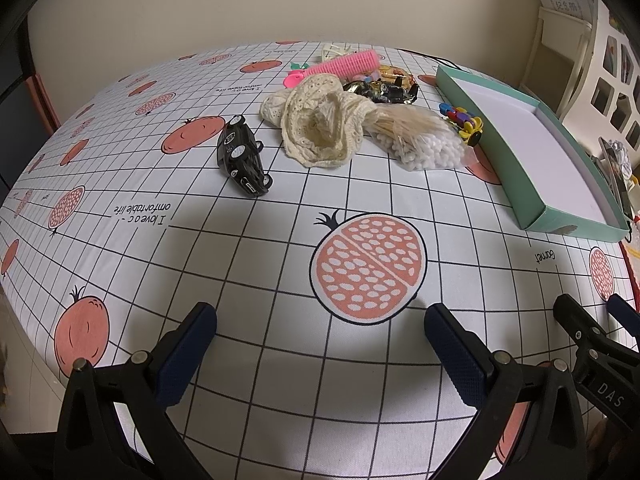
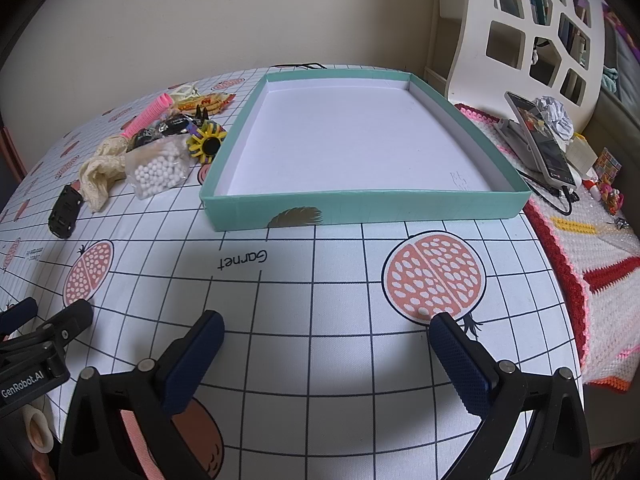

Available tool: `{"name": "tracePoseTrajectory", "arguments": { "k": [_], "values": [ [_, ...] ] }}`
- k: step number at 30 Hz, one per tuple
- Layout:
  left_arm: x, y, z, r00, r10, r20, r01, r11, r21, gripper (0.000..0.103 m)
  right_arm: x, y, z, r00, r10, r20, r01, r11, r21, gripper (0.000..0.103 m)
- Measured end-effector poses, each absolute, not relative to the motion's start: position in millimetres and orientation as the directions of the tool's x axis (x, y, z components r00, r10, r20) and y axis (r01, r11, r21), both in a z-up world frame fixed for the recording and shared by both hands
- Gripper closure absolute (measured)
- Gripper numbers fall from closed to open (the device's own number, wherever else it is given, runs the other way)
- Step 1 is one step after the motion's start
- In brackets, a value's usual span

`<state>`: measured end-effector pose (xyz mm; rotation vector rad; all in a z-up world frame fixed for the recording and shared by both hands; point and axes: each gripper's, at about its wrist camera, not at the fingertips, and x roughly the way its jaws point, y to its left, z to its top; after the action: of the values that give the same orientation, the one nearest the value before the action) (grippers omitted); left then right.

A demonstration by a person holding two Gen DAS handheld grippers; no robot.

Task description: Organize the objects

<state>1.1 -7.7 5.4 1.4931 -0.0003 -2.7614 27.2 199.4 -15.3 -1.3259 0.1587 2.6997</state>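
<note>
Jaws on my left gripper (image 1: 320,344) and right gripper (image 2: 326,354) stand wide apart, holding nothing, over the gridded cloth. Beside the shallow teal cardboard box (image 2: 360,204) (white-lined, bare inside) lie a glossy black toy car (image 1: 242,158), crocheted cream lace (image 1: 320,124), bagged cotton swabs (image 1: 420,140) and a ridged pink comb (image 1: 344,65).
</note>
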Motion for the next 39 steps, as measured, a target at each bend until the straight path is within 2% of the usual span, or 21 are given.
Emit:
{"name": "tracePoseTrajectory", "arguments": {
  "k": [20, 29, 39],
  "values": [
    [-1.9, -6.4, 3.6, -0.538, -0.004, -0.843, -0.002, -1.0, 0.005, 0.0, 24.6, 202.2, -8.5, -0.599, 0.062, -0.798, -0.166, -0.985, 0.048, 0.0],
    [-7.2, -10.3, 22.7, -0.555, 0.008, -0.832, 0.015, -1.0, -0.019, 0.0, 5.9, 182.4, 40.7, -0.661, -0.025, -0.75, -0.053, -0.995, 0.08, 0.0],
    [-43.6, -21.2, 89.3, -0.592, 0.015, -0.806, -0.005, -1.0, -0.015, 0.0, -41.9, 173.0, 109.3, -0.69, -0.079, -0.72, 0.032, -0.996, 0.078, 0.0]
  ]
}}
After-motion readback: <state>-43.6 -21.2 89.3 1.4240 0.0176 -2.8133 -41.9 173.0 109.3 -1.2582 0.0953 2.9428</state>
